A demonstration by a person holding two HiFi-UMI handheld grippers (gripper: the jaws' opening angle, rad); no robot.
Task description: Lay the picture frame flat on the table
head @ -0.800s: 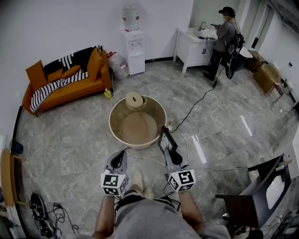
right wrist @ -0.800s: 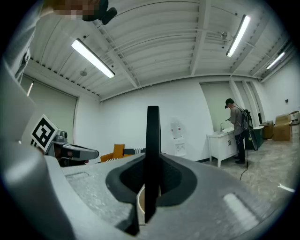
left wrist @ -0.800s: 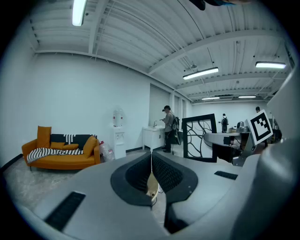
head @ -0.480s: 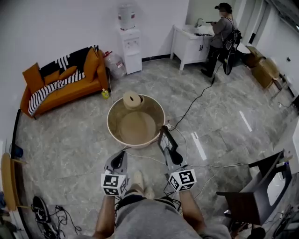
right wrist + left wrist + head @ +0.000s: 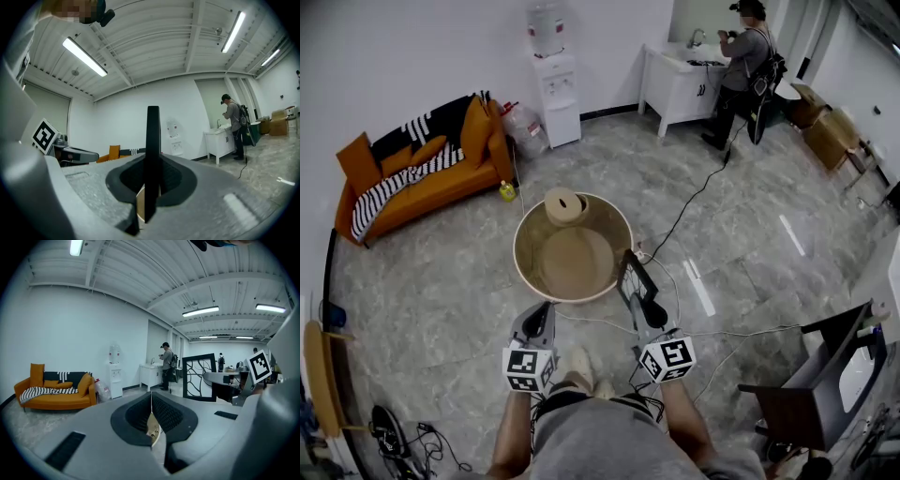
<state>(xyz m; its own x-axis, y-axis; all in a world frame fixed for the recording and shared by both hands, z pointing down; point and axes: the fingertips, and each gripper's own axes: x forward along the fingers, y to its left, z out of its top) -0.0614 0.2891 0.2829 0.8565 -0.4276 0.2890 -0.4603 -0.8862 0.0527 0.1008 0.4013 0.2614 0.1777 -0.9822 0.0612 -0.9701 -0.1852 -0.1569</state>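
Picture frame (image 5: 635, 277), pinched by right gripper (image 5: 648, 308)

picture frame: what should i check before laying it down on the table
1. Grip: right gripper shut on the picture frame's edge, frame upright: ok.
2. Left gripper free, jaws together, nothing between: ok.
3. Landing spot: table middle is bare, beige roll sits at its far rim: ok.
4. Frame above the middle: it stands by the near right rim: not ok.
5. Floor cable running to the table's right side, snag risk: cannot tell.
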